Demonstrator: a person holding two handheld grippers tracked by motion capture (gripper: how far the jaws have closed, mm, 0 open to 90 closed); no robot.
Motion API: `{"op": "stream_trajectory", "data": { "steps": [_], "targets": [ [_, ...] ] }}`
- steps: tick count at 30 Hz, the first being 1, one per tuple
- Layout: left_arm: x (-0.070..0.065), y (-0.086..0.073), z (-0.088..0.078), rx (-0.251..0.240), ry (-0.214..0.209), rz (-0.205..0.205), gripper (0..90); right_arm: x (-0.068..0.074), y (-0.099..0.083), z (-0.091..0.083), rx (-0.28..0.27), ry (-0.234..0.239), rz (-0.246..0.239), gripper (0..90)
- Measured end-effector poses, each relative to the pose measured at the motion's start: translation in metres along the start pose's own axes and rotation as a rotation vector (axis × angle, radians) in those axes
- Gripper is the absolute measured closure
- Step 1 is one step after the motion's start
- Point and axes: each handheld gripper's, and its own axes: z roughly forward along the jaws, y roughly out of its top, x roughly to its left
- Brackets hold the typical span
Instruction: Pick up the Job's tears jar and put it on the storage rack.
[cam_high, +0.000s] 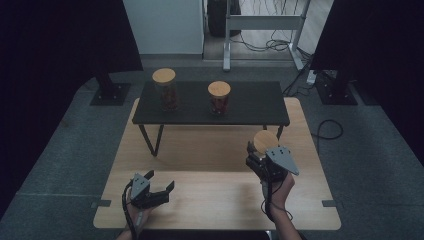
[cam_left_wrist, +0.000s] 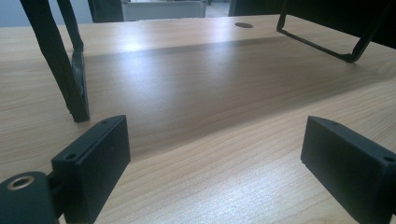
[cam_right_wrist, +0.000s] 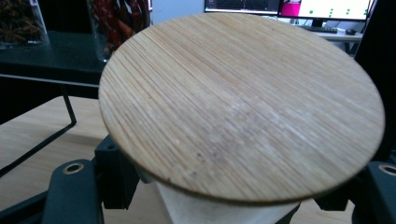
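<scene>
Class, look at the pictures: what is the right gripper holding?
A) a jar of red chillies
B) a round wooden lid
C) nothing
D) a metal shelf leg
B: the right gripper is shut on a round wooden lid, its jaws on the pale plug beneath the disc.

Pale striped-grain lid, black tool.

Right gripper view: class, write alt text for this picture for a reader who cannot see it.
A round bamboo lid on a pale jar fills the frame, gripped just below the lid between the right gripper's black jaws. Behind it, two glass jars of dark spices stand on a black shelf over the wooden table.
</scene>
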Motion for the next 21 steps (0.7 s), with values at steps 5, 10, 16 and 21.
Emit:
{"op": "stream_trajectory", "data": {
  "steps": [5, 10, 16, 21],
  "targets": [
    [0.000, 0.000, 0.000, 0.000, 0.000, 0.000, 7.7, -0.001, 0.006, 0.002, -0.006, -0.004, -0.008, 25.4],
    [0.000, 0.000, 0.000, -0.001, 0.002, -0.001, 7.7, -0.001, 0.012, 0.006, -0.009, -0.005, -0.010, 25.3],
    [0.001, 0.000, 0.000, -0.001, 0.003, -0.004, 7.7, -0.001, 0.017, 0.011, -0.016, -0.010, -0.016, 25.4],
    [0.001, 0.000, 0.000, -0.002, 0.005, -0.005, 7.7, -0.001, 0.019, 0.014, -0.028, -0.011, -0.019, 25.4]
  ]
}}
